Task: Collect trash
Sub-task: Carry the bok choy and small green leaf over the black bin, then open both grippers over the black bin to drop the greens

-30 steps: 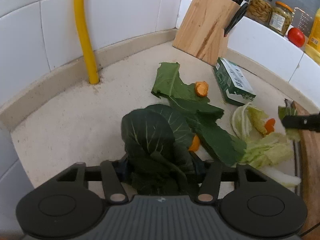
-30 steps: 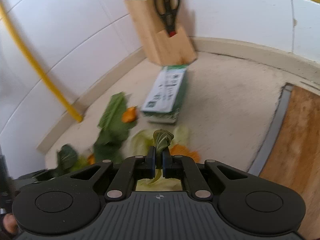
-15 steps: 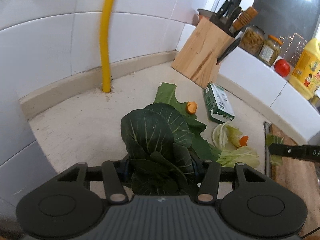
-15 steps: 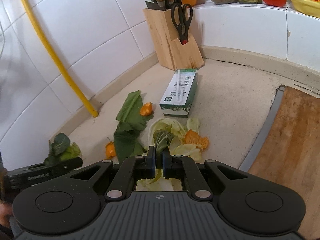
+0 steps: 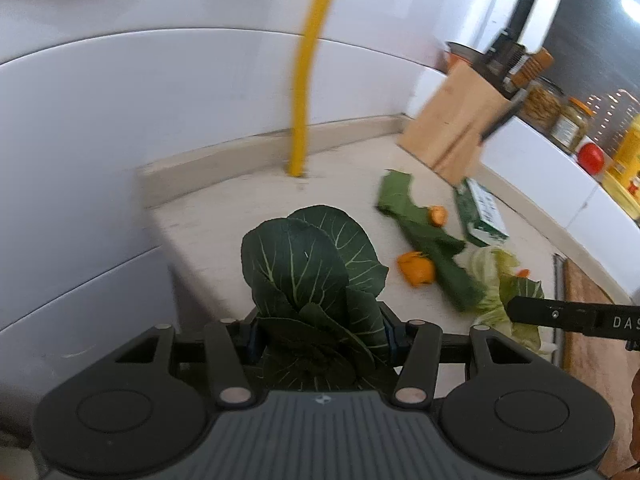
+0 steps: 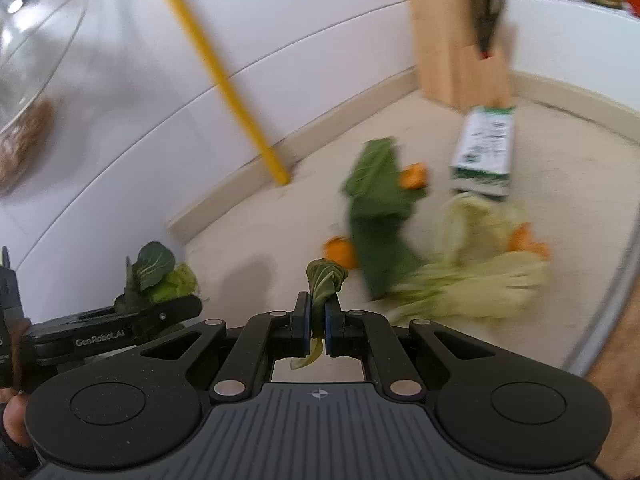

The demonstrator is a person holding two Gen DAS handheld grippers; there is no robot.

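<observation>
Motion blurs the right wrist view, so the pale cabbage scraps (image 6: 476, 276) and orange peel (image 6: 340, 250) on the surface (image 6: 560, 168) are hard to make out. The left tongs (image 5: 318, 332) are clamped on a bunch of dark leaves (image 5: 308, 272) that hides their tips. The right tongs (image 6: 318, 314) pinch a small wilted leaf (image 6: 325, 278), both held above the surface, with a green carton (image 5: 482, 216) lying by the knife block (image 5: 460, 120).

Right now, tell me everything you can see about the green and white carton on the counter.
The carton is a small rectangular box that looks like cardboard, dark green on its sides with a white printed face and small print too blurred to read. It lies flat on the counter, one end toward the knife block, the other end by the pale cabbage leaves. Neither gripper touches it.
</observation>
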